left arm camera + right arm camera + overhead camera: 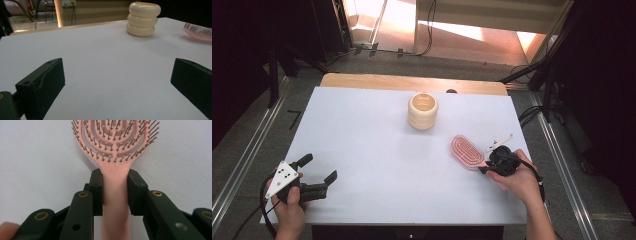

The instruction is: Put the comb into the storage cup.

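One pink plastic hairbrush with an oval, open-ribbed bristle head (466, 151) lies on the white surface (377, 150), toward four o'clock. One cream-coloured pot shaped like three stacked rings (422, 111) stands toward twelve o'clock. Two black hand-held grippers are present, one at seven o'clock (318, 169), one at four o'clock (486, 165).

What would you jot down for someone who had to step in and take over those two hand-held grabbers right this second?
Right gripper: shut on the handle of the pink hairbrush, bristles up, at the table's right side; whether it is lifted off the table yet cannot be told.
Left gripper: open, holding nothing, low over the white table near its front left corner.
Cream ringed holder: upright, toward the far middle, apart from the brush.
Done: brush gripped.
Left: probably carry the brush somewhere, perhaps to the holder; that is only a guess.
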A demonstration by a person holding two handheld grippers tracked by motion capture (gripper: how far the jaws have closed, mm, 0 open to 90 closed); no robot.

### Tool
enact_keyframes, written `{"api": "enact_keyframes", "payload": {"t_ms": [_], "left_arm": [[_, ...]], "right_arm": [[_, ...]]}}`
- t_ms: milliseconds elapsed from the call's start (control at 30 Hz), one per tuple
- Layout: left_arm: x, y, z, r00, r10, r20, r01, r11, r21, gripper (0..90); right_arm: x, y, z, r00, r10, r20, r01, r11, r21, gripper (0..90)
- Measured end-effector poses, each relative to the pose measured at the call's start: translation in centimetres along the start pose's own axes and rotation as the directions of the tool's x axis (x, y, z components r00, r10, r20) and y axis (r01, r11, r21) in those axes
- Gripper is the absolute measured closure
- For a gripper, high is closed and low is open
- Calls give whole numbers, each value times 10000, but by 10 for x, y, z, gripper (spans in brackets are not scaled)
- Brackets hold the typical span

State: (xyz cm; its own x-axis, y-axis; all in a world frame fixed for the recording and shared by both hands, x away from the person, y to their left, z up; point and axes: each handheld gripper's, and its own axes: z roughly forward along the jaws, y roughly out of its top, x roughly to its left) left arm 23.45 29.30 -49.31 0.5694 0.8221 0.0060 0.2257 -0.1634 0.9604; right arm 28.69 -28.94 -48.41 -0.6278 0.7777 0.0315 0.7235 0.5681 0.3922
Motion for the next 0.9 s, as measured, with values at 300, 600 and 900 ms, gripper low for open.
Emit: {"api": "enact_keyframes", "payload": {"t_ms": [300,600,900], "left_arm": [[-13,6,5,9988,469,114,-471,9988,147,0],[-40,27,16,9930,1013,607,-1015,9948,8,0],[-52,43,26,9873,1082,1164,-1085,9941,-40,0]], "right_arm": [[2,1,-6,9996,-58,-271,38,9973,-733,674],[2,1,-9,9994,17,-341,-62,9912,-1321,674],[5,2,-11,9995,-7,-301,-45,9851,-1720,675]]}}
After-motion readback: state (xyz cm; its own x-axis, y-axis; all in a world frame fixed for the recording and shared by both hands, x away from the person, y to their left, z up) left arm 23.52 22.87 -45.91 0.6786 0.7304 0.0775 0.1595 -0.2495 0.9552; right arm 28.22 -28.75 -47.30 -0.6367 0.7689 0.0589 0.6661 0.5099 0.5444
